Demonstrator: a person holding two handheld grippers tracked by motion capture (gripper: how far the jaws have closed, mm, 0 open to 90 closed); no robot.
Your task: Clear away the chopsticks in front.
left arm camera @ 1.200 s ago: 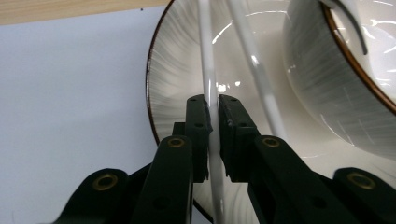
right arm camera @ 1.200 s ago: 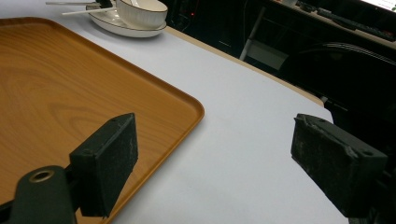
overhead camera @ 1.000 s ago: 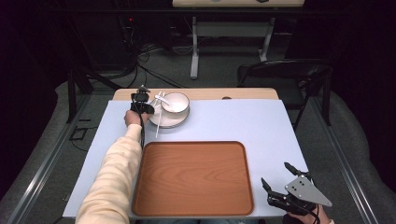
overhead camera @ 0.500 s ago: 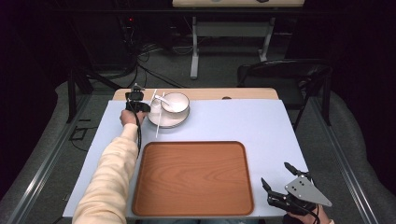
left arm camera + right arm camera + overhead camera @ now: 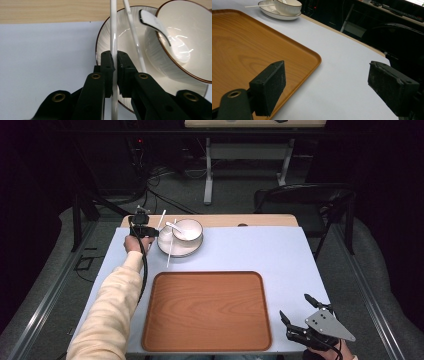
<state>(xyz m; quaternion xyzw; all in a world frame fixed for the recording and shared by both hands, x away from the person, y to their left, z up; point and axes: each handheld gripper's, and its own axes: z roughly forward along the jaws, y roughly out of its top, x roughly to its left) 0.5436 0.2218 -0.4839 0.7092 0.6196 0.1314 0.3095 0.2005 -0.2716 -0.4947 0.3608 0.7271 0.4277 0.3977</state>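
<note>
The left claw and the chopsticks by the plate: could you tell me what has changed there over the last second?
The left claw, shut on one white chopstick, has risen a little, tilting that chopstick up off the plate. The second chopstick still lies across the plate; bowl, spoon, wooden tray and the open right claw stayed put.

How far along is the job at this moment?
Done: the left tool is shut on one white chopstick at the plate. In hand: that chopstick. Left: the wooden tray is still bare; the second chopstick, spoon and bowl remain on the plate. The right tool waits open beside the tray.
</note>
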